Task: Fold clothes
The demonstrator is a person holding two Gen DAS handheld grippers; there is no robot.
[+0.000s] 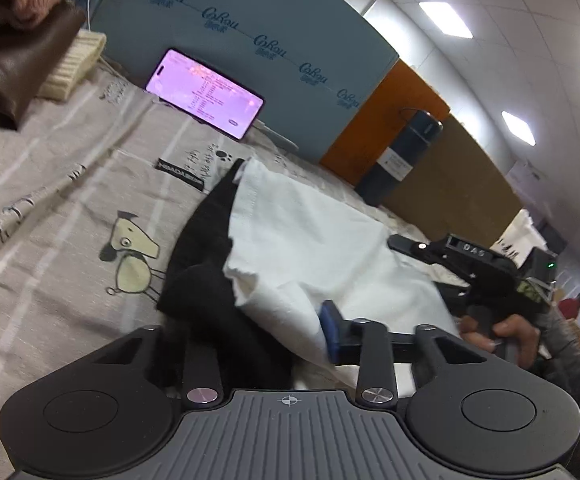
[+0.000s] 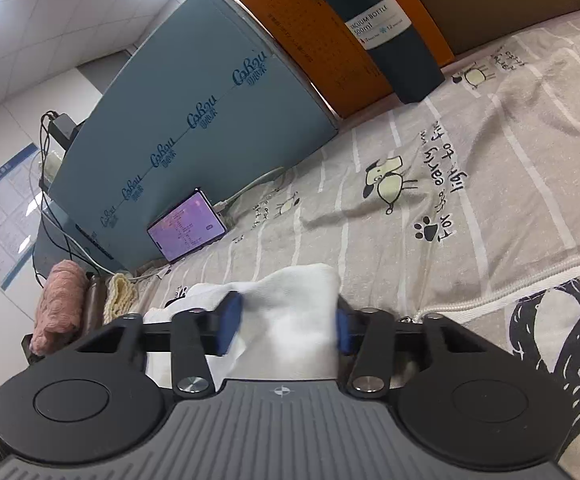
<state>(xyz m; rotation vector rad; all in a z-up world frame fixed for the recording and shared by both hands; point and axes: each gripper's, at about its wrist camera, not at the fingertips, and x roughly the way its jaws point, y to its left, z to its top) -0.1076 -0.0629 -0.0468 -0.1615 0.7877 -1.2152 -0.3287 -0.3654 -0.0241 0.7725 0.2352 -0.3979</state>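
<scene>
A white garment (image 1: 309,240) with a black part (image 1: 210,264) lies on the printed bed sheet (image 1: 50,200). In the left wrist view my left gripper (image 1: 286,332) has garment cloth over and between its fingers; only the right blue pad (image 1: 329,332) shows, so its state is unclear. My right gripper (image 1: 477,264), held in a hand, sits at the garment's far right edge. In the right wrist view my right gripper (image 2: 286,324) has its blue pads (image 2: 230,320) apart with white cloth (image 2: 290,312) between them.
A lit phone (image 1: 206,92) leans on a blue box (image 1: 250,40) at the back. A dark vacuum bottle (image 1: 401,160) stands by an orange panel (image 1: 385,120). Folded pink, brown and cream clothes (image 1: 18,40) are stacked at far left.
</scene>
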